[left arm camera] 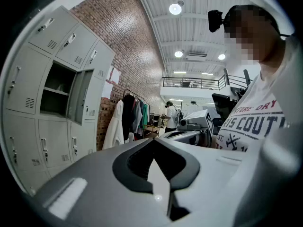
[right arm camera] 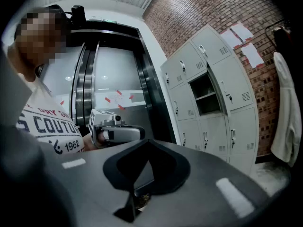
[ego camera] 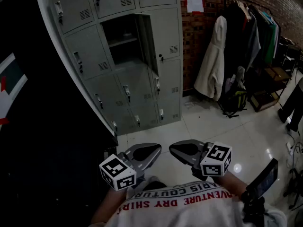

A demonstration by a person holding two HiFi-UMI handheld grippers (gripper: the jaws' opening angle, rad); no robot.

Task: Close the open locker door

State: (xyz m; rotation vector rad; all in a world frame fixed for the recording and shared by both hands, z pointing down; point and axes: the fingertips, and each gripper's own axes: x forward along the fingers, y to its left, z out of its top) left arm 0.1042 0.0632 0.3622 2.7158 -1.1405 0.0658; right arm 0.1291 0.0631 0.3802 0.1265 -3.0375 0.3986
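The grey locker bank (ego camera: 118, 79) stands ahead across the tiled floor. One middle compartment (ego camera: 122, 38) is open, showing a shelf inside; its door (ego camera: 147, 41) swings out to the right. This open compartment also shows in the left gripper view (left arm camera: 57, 90) and in the right gripper view (right arm camera: 206, 93). My left gripper (ego camera: 154, 149) and right gripper (ego camera: 176, 149) are held low in front of my body, far from the lockers. Both are shut with nothing in them, their tips pointing toward each other.
A clothes rack (ego camera: 248, 32) with jackets and a white coat (ego camera: 210, 60) stands by the brick wall, right of the lockers. A bag (ego camera: 234, 100) lies under it. A dark panel (ego camera: 38, 126) fills the left side. A person's leg (ego camera: 293, 105) is at the far right.
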